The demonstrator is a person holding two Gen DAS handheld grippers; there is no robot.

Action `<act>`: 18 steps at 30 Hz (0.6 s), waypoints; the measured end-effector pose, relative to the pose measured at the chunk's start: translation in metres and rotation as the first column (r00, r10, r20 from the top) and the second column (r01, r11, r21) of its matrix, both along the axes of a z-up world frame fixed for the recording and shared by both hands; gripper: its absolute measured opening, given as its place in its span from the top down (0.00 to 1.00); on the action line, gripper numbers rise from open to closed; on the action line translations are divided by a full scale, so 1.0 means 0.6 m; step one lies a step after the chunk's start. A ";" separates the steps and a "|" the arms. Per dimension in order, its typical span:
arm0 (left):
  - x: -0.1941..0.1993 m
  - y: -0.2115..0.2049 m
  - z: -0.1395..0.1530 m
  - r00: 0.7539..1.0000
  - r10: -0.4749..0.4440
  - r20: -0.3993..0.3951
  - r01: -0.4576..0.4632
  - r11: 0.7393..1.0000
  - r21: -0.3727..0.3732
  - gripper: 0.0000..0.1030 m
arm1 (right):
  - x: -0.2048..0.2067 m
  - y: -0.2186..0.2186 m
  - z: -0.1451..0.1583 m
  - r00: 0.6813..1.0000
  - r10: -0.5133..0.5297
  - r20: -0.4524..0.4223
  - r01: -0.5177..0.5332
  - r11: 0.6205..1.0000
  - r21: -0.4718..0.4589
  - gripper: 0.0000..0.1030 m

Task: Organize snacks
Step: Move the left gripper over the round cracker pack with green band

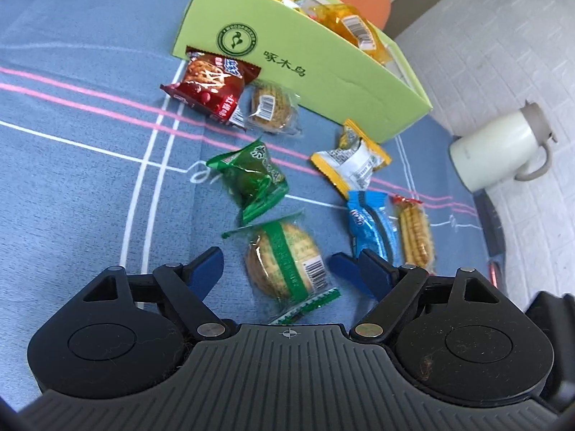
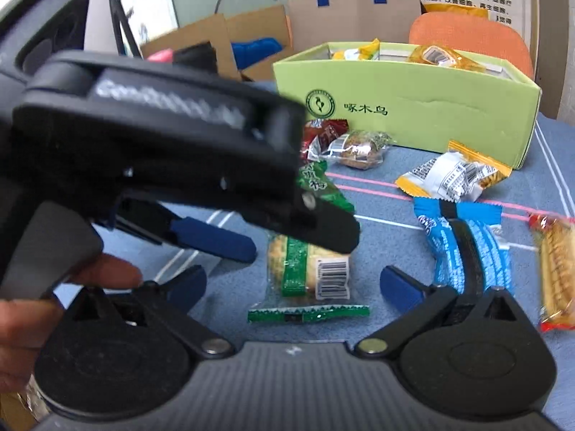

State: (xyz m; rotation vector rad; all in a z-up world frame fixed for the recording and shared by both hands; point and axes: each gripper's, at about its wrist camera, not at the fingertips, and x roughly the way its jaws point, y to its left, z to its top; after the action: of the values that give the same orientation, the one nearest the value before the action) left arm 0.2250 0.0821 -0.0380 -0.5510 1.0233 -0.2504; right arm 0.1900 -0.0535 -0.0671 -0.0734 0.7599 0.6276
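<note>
While both grippers hang over the blue cloth [image 1: 90, 115], nothing is held yet. Closest in, the left gripper [image 1: 276, 262] has its jaws spread wide, and the round cookie pack [image 1: 287, 265] with the green stripe lies on the cloth right between its fingers, not squeezed. The right gripper [image 2: 293, 282] is spread wide too and grips nothing (it looks at the same cookie pack [image 2: 309, 269] from the other side).

This pack looks light. Its wrapper is thin, crinkly and a bit slippery, and the cookie inside could crack, so a soft pinch across the round middle seems best, not on the flat ends. Its long way runs from the sealed end near the camera to the far sealed end, tilted a little left.

Just beyond lies a puffy green pack [image 1: 251, 179], and to the right a blue pack [image 1: 373, 230] and a long cracker pack [image 1: 417, 237]. Farther on sits a yellow pack [image 1: 352, 161]. Then comes the red pack [image 1: 212, 86], maybe touching the green box [image 1: 298, 82], which already holds some yellow snacks.
</note>
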 end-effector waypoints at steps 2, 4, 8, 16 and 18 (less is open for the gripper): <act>-0.001 0.001 -0.003 1.000 0.002 0.007 -0.002 1.000 -0.009 0.34 | -0.005 0.000 0.003 0.999 0.007 0.043 -0.007 1.000 -0.007 0.01; -0.001 -0.001 -0.004 1.000 0.003 0.008 -0.003 1.000 -0.007 0.35 | -0.005 -0.004 0.000 0.999 -0.009 0.052 0.009 1.000 -0.002 0.01; 0.000 -0.002 -0.003 1.000 0.009 0.011 -0.009 1.000 -0.009 0.38 | 0.002 -0.004 -0.003 0.999 -0.006 0.052 0.006 1.000 0.005 0.01; -0.001 -0.001 -0.004 1.000 0.013 0.014 -0.013 1.000 -0.019 0.42 | -0.010 -0.010 -0.003 0.996 -0.014 0.093 0.015 1.000 -0.012 0.03; -0.001 0.000 -0.004 1.000 0.013 0.015 -0.013 1.000 -0.019 0.42 | -0.008 -0.009 -0.003 0.996 -0.009 0.094 0.010 1.000 -0.007 0.04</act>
State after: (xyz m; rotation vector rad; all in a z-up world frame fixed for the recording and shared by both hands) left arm 0.2246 0.0821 -0.0404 -0.5723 1.0034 -0.2528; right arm 0.1852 -0.0589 -0.0688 -0.1053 0.6712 0.6079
